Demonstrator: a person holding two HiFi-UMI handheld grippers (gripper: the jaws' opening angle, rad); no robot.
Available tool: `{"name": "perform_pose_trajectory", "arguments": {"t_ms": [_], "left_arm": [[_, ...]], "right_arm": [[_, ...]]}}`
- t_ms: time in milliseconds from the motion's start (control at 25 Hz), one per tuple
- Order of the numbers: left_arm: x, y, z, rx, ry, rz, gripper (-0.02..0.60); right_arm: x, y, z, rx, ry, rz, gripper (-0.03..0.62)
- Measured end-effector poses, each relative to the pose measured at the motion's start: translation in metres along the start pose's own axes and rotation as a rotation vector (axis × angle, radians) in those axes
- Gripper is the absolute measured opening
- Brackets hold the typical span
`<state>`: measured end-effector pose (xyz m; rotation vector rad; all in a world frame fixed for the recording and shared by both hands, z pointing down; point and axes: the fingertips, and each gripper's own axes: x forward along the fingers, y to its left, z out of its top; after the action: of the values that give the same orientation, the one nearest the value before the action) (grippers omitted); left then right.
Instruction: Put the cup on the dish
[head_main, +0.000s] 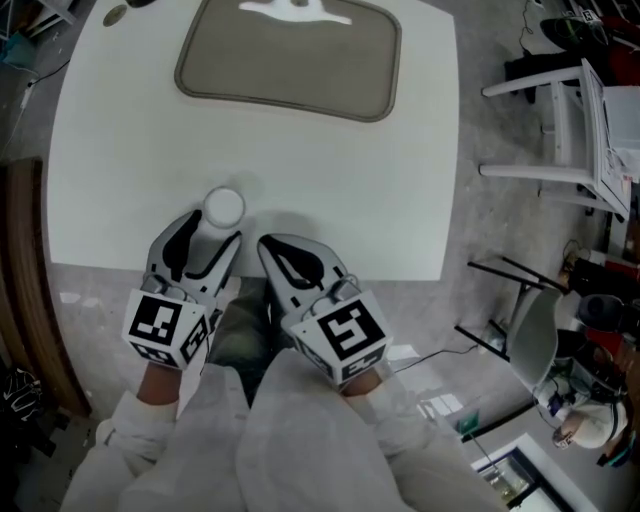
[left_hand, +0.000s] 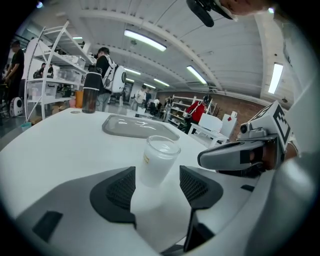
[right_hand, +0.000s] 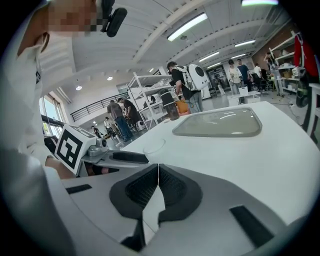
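The head view's top edge cuts off the far side of the grey rounded-rectangular tray (head_main: 290, 60). The white object (head_main: 297, 10) lying on that far side shows too little to name. Nearer than the tray, the frosted white cylindrical cup (head_main: 222, 210) shows only its top. The left hand-held gripper (head_main: 213, 238) covers its lower body.

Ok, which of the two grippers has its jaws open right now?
The left gripper: its jaws stand apart on either side of the cup, without clamping it. The right gripper has its jaws shut, with nothing between them.
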<state>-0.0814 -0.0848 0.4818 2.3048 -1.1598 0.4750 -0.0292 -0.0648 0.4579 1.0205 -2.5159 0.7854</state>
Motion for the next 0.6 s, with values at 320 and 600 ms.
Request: {"name": "perform_pose_trajectory", "arguments": {"t_ms": [320, 600], "left_arm": [[0.013, 0.002, 0.003, 0.052, -0.008, 0.022, 0.264], [0.025, 0.000, 0.007, 0.074, -0.014, 0.026, 0.264]], "right_arm": [[0.001, 0.003, -0.003, 0.021, -0.018, 0.011, 0.015], [-0.007, -0.008, -0.009, 0.094, -0.015, 0.018, 0.015]]}}
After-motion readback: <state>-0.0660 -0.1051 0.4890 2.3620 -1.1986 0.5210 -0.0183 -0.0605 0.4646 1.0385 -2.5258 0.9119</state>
